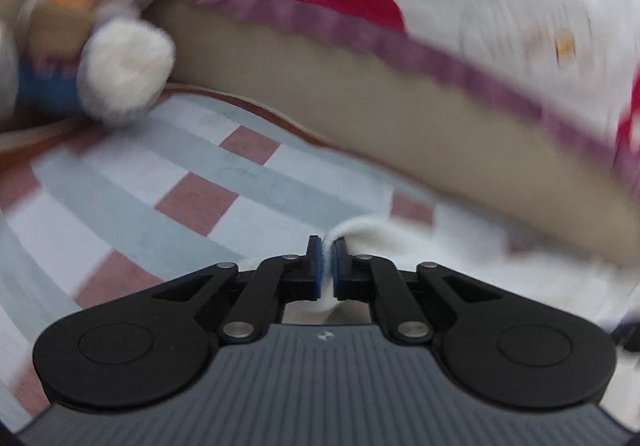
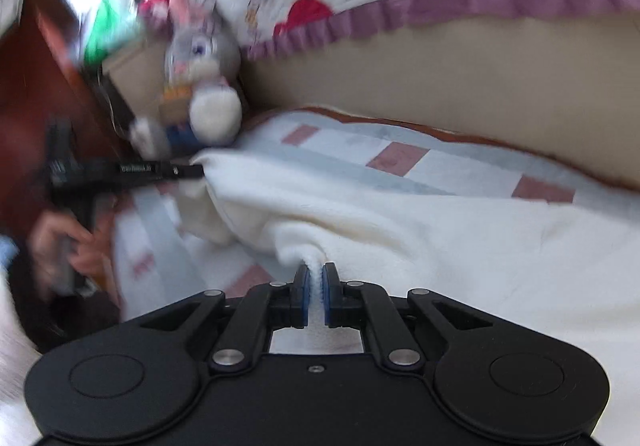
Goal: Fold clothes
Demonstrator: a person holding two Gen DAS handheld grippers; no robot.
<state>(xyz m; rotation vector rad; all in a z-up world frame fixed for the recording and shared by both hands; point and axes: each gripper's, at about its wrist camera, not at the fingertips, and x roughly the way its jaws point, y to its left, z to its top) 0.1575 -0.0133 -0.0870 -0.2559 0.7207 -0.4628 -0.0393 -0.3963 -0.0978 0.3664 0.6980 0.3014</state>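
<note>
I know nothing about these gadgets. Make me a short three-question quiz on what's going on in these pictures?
1. True or false: the right gripper is shut on the white fleece garment.
2. What is pinched in the left gripper? A) the stuffed rabbit B) white fleece C) nothing
3. Fill in: the garment lies on a ____ blanket.

Key: 1 true. 2 B. 3 checked.

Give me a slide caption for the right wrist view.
Right gripper pinches white fleece garment on a checked bedsheet; left gripper grips its far corner.
</note>
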